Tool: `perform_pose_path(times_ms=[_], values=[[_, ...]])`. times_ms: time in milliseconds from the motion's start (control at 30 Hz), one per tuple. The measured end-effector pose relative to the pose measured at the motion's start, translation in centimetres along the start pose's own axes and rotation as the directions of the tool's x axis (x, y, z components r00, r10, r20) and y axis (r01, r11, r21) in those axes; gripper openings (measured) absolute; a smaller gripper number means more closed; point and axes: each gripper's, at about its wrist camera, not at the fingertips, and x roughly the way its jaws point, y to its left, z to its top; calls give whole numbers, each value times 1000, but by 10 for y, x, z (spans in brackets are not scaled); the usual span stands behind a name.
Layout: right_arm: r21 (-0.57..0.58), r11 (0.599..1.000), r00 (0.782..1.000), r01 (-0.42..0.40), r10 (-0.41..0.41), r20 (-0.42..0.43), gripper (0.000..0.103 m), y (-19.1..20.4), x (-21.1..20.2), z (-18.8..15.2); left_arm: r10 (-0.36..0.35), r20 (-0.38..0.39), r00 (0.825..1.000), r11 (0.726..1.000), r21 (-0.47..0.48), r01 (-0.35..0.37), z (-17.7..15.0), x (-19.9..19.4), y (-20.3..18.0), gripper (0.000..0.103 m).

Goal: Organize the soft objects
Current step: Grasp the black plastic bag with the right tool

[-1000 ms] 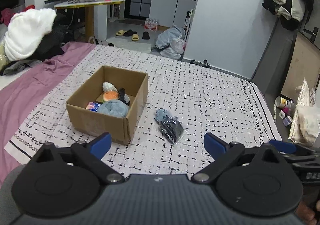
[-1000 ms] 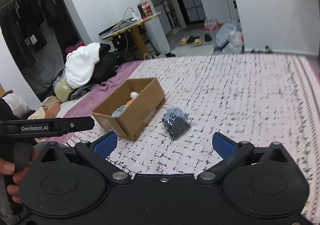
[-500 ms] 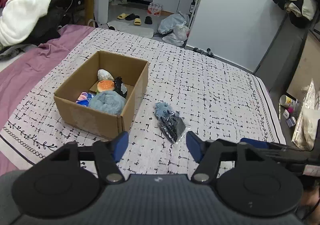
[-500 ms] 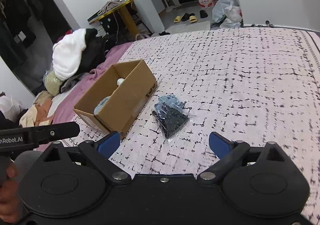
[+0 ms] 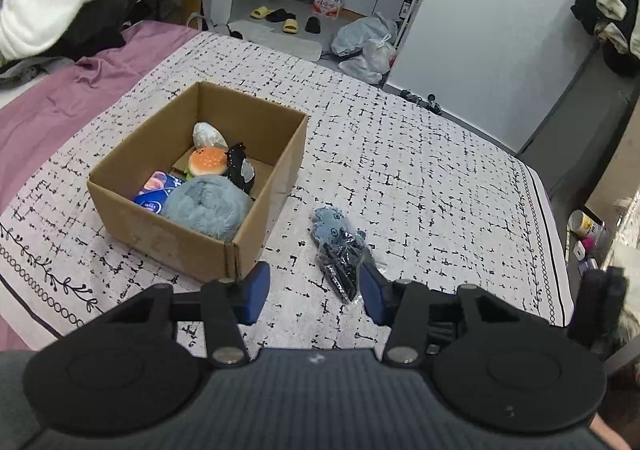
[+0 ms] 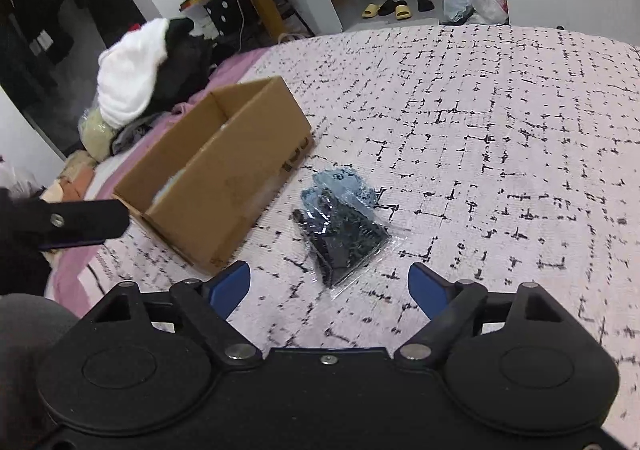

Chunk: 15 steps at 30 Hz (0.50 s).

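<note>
Brown cardboard box (image 5: 192, 242) holds an orange burger plush (image 5: 207, 162) and grey-blue fluffy ball (image 5: 204, 206); the bedspread (image 5: 440, 178) is pale with black dashes.

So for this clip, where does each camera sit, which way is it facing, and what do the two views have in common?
Left wrist: on the left gripper, angled down over the bed at the open cardboard box; its own blue fingers show, jaws having just been closing on nothing.
Right wrist: on the right gripper, looking down from the box's right at the plastic-wrapped dark toy; its jaws have been narrowing, nothing between them.
Shared: box, wrapped toy, patterned bedspread.
</note>
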Motion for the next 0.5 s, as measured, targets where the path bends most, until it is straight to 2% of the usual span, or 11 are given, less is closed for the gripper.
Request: perform_pose_path(times_ms=[100,300,367,433,500], values=[[-8,1000,1000,6,-7,-16,84,0,16,-1,12,-1,1000,1000,-9,-12,2,6,1,48],[-41,999,997,36,-38,-62,70,4,44,-6,30,-12,999,999,-33,-30,7,18,4,48],[-39,998,996,47,-50,-70,59,3,50,-9,32,-15,999,999,-37,-33,8,20,4,48],[-37,998,997,53,-56,-57,54,2,52,-10,36,-14,999,999,-34,-36,7,22,3,48],[-44,997,997,56,-58,-54,41,1,53,-10,36,-17,999,999,-33,-37,7,25,2,48]])
